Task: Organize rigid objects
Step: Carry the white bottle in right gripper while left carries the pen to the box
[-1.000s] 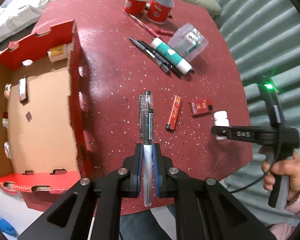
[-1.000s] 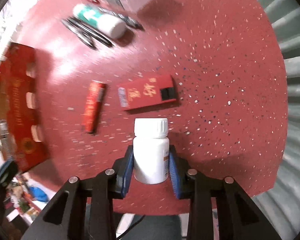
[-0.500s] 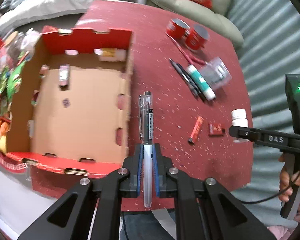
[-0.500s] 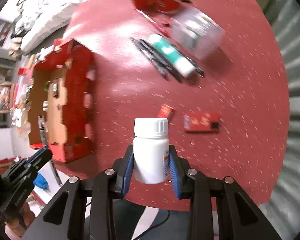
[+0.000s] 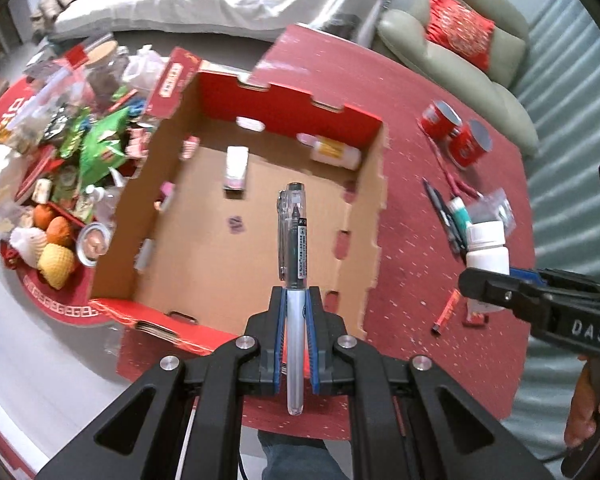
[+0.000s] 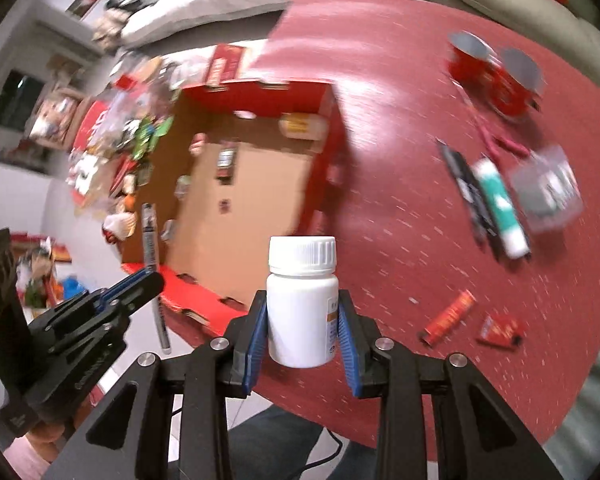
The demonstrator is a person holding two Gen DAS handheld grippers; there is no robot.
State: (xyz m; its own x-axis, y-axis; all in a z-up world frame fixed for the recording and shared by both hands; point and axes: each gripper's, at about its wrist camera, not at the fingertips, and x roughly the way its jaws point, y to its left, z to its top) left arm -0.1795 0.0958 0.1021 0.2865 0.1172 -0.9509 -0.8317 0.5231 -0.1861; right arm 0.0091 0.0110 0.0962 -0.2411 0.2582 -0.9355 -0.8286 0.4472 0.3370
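**Red table, both tongs loaded**

My left gripper [image 5: 295, 332] clamps a pen [image 5: 294, 240], held above the cardboard box's [image 5: 204, 264] near edge. My right gripper [image 6: 302, 328] squeezes a white bottle [image 6: 302, 304] over the table [image 6: 400, 208], just right of the box. Another bottle [image 5: 334, 151] lies in the box's far right corner.

Pen [image 5: 294, 240] — over box [image 5: 204, 264]; white bottle [image 6: 302, 300] seemingly upright.
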